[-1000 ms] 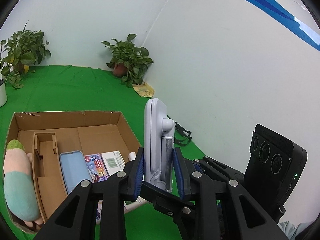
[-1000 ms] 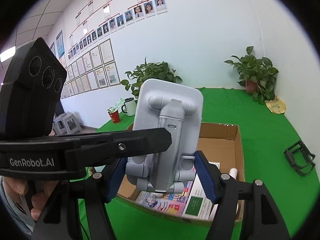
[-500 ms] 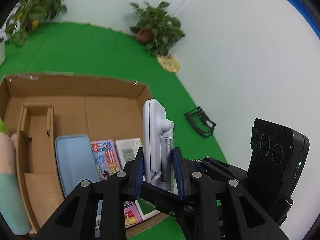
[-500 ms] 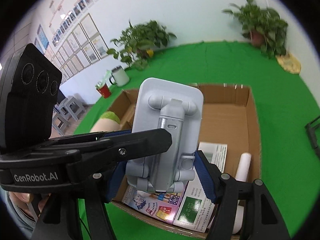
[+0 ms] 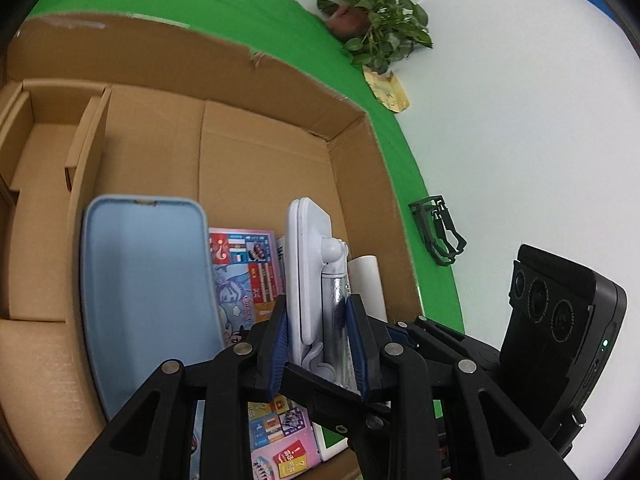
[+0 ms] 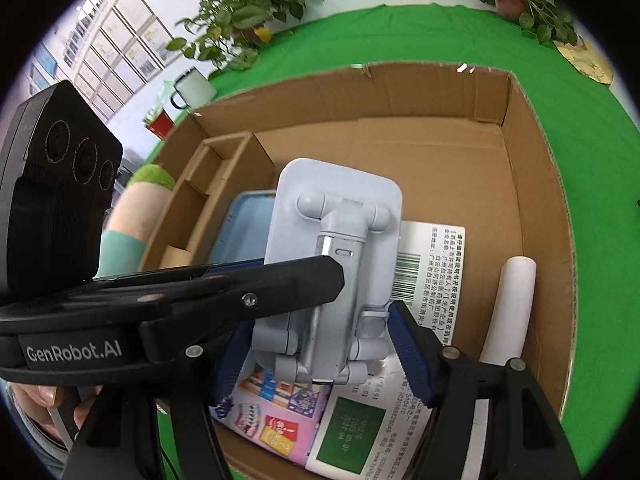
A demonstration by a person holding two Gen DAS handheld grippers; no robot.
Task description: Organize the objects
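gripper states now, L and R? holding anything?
Left gripper: shut on the phone stand, above the cardboard box.
Right gripper: pads sit at the stand's sides; contact cannot be told.

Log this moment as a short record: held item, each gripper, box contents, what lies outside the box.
held: phone stand, over the box
left gripper: shut on the stand
right gripper: fingers flank the stand's base; contact unclear
in box: blue case, pink booklet, white packet, white tube, plush
outside: black clip, plant
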